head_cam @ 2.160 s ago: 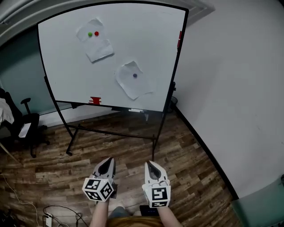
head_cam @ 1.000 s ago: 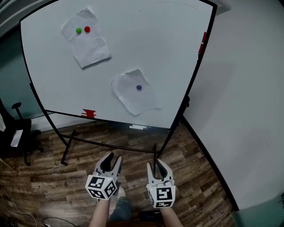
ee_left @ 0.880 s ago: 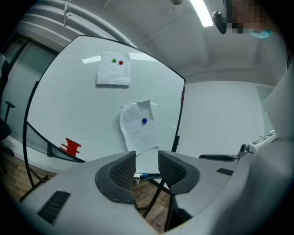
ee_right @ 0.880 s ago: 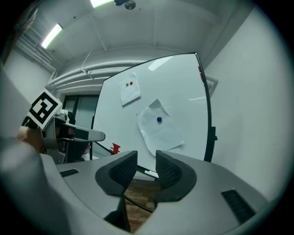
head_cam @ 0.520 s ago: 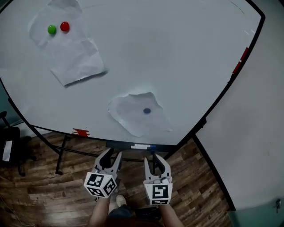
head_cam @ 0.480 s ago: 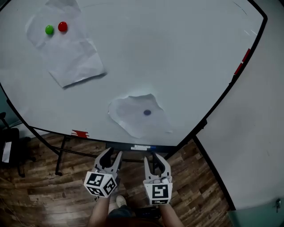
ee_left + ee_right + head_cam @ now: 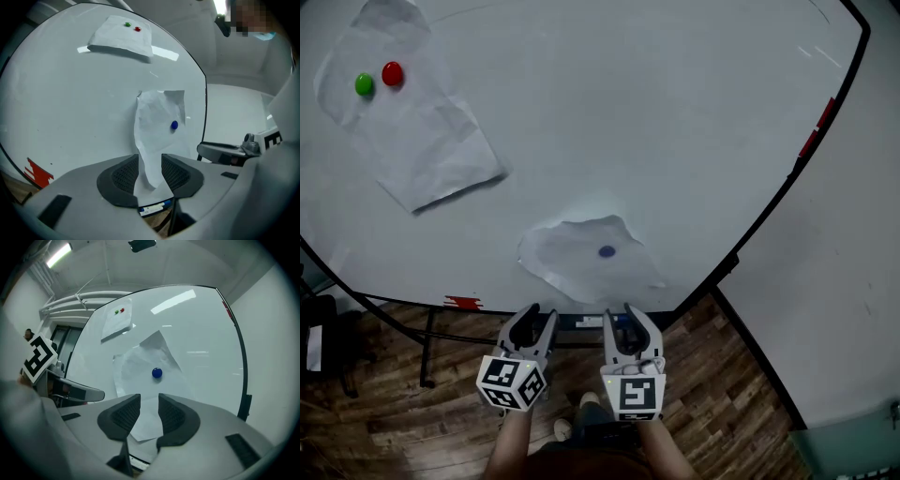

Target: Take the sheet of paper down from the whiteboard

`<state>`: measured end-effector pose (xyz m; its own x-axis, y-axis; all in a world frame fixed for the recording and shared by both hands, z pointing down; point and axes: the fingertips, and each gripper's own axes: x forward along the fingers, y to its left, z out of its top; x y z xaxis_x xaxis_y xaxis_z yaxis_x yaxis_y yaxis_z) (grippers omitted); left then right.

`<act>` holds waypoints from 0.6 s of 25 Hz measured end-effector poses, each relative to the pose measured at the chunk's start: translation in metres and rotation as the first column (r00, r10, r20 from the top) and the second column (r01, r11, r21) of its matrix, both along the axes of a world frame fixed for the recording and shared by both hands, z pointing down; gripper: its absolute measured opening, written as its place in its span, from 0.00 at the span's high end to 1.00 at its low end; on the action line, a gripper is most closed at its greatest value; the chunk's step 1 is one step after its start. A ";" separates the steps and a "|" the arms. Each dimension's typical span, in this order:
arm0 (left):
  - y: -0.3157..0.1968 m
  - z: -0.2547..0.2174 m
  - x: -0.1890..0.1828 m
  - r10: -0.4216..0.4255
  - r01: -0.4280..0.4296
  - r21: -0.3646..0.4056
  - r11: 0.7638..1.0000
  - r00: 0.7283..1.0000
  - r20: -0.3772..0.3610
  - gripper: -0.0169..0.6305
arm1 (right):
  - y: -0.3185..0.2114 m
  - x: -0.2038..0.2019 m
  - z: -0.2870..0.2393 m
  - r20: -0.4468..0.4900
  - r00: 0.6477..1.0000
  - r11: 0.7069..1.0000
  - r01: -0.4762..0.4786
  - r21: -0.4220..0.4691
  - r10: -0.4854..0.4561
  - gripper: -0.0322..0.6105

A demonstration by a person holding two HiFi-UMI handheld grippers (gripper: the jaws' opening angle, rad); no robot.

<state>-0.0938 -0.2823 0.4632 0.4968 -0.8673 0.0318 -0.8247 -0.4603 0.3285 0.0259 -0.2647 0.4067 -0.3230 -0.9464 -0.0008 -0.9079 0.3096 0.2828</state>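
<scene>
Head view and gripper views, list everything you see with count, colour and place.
whiteboard: one, white with black frame, straight ahead
upper sheet: one, white, board's upper left
lower sheet: one, white, board's lower middle
green magnet: one, green, on upper sheet
red magnet: one, red, beside the green magnet
blue magnet: one, blue, on lower sheet
floor: brown wood, under the board
left gripper: one, grey, open, below lower sheet
right gripper: one, grey, open, beside left gripper
</scene>
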 end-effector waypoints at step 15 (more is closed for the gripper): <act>-0.032 -0.011 -0.011 0.003 -0.004 0.029 1.000 1.000 0.024 0.74 | -0.040 -0.009 -0.011 -0.001 1.000 0.998 0.006 0.057 -0.006 0.76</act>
<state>-0.1049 -0.3147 0.4519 0.4993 -0.8662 0.0190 -0.8305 -0.4723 0.2953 0.0168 -0.3046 0.3961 -0.3290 -0.9427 -0.0546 -0.9058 0.2987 0.3006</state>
